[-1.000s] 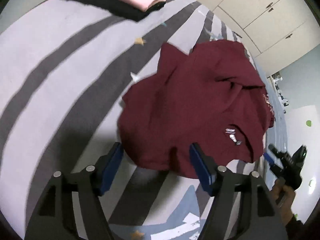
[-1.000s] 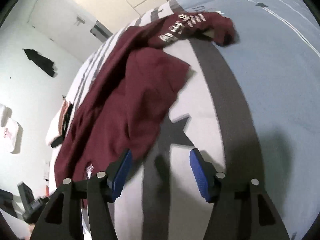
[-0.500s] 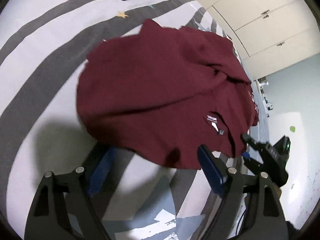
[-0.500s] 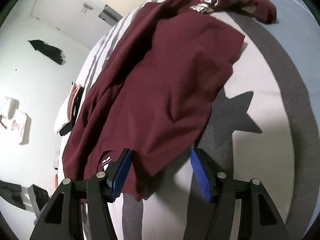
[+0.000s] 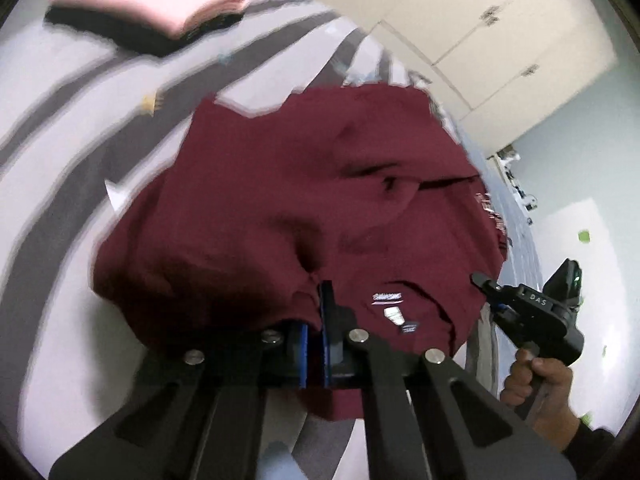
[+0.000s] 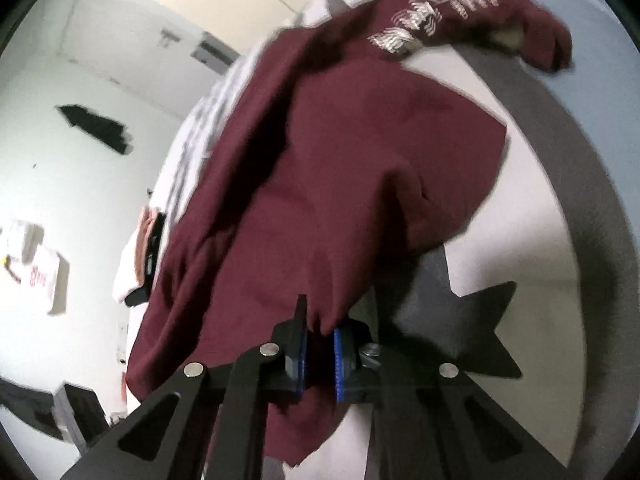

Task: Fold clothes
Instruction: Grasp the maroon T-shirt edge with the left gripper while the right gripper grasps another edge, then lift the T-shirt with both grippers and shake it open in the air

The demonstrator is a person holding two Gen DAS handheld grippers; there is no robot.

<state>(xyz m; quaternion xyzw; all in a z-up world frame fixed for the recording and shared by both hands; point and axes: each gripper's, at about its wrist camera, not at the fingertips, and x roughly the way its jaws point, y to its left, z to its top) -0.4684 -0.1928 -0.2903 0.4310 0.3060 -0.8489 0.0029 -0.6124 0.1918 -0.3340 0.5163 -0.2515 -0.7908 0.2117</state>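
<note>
A maroon sweatshirt [image 5: 304, 208] lies crumpled on a grey-and-white striped bed cover [image 5: 60, 128], with its neck labels facing up. My left gripper [image 5: 314, 344] is shut on the near edge of the sweatshirt beside the labels. In the right wrist view the same sweatshirt [image 6: 352, 184] stretches away, one printed sleeve [image 6: 436, 12] lying at the far end. My right gripper [image 6: 320, 360] is shut on the garment's near edge, cloth bunched between its blue pads. In the left wrist view the right gripper [image 5: 532, 312] shows at the right, held by a hand.
A folded pink garment on a black one [image 5: 144, 8] sits at the far left of the bed. Cream wardrobe doors [image 5: 480, 20] stand beyond the bed. The bed cover carries a dark star print [image 6: 472, 328] to the right of my right gripper.
Both grippers were open half a second ago at the sweatshirt's near edge. Both have since closed on the cloth, and the near edge has risen a little.
</note>
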